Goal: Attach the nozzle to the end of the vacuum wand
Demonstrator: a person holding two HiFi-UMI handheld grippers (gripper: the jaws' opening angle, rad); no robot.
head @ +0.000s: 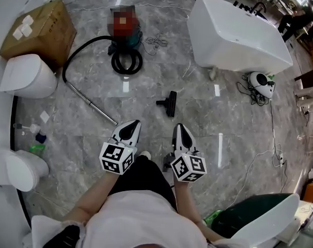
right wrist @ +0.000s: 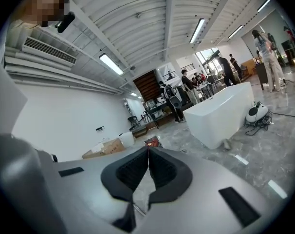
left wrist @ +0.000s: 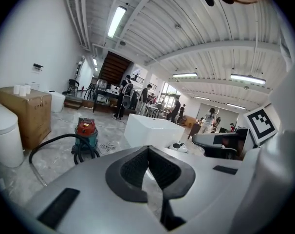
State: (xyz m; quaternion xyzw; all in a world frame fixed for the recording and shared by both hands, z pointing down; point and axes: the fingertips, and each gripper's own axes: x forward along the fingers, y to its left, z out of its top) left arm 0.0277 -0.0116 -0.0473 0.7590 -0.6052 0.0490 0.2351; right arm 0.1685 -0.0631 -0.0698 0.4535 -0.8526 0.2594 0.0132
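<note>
Left tool [head: 132, 127]: jaws closed together, nothing between them; held low in front of the person, pointing forward over the floor [head: 208, 118].

Right tool [head: 180, 130]: jaws likewise closed and empty; level with the left tool, the two side by side and apart.

Wand [head: 92, 105]: thin metal tube lying flat on the grey marble floor, its free end just beside the left tool's tip in the head view.

Nozzle [head: 168, 103]: black floor head, lying on the floor ahead of both tools, apart from the wand's end.

Hose [head: 78, 50]: black, curving from the wand's far end back to the vacuum [head: 125, 34], a red-and-teal canister.

Surroundings: white bathtub [head: 236, 32] to the right; cardboard box [head: 40, 31] and white toilet [head: 26, 76] to the left.
</note>
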